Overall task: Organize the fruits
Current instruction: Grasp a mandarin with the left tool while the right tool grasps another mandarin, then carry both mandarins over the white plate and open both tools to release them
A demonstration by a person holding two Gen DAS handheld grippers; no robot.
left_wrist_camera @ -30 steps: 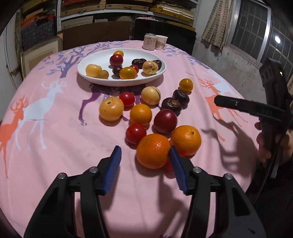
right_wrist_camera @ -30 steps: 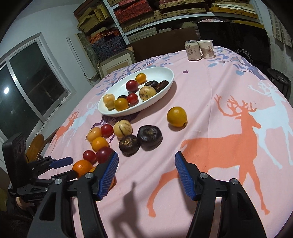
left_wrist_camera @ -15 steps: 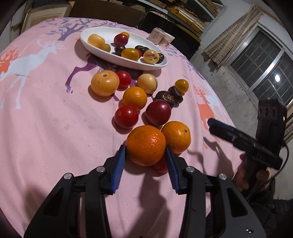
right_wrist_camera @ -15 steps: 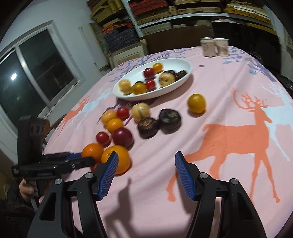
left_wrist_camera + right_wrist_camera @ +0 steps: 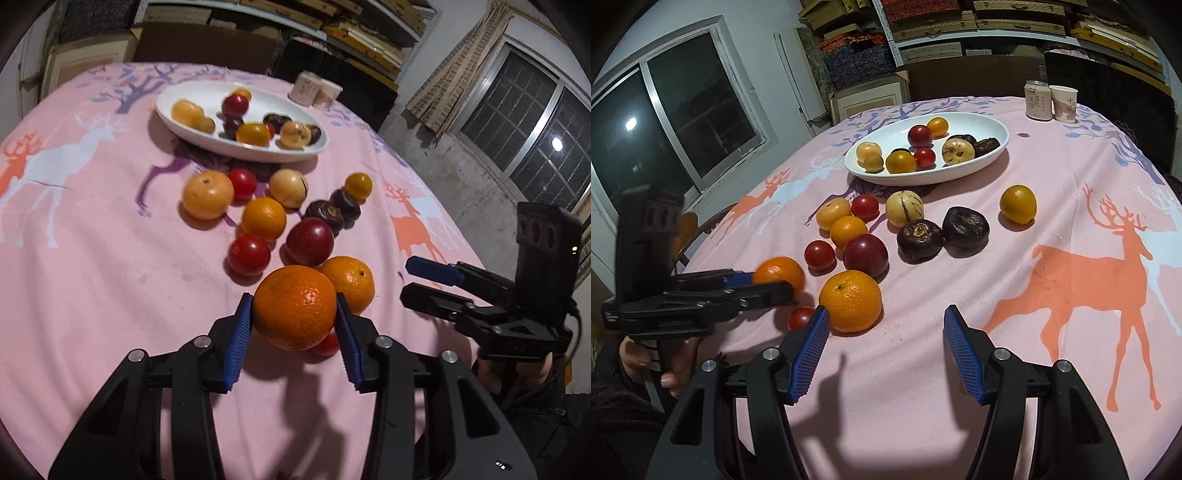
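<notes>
My left gripper [image 5: 294, 317] is shut on a large orange [image 5: 294, 307] and holds it just above the pink tablecloth; it also shows in the right wrist view [image 5: 779, 274]. A second orange [image 5: 349, 278] lies right behind it, and a small red tomato [image 5: 327, 345] lies under it. Several loose fruits lie beyond: a dark red plum [image 5: 309, 242], tomatoes, yellow-orange fruits and two dark brown fruits [image 5: 919, 240]. A white oval plate [image 5: 207, 127] at the back holds several fruits. My right gripper [image 5: 882, 350] is open and empty above the cloth, near the second orange [image 5: 850, 301].
A can [image 5: 1038, 100] and a paper cup [image 5: 1065, 103] stand at the table's far edge. A lone small orange fruit [image 5: 1017, 204] lies to the right of the group. Shelves, boxes and dark chairs stand behind the table.
My left gripper closed on the large orange and lifted it slightly. My right gripper swung left and closer to the fruit group, staying open.
</notes>
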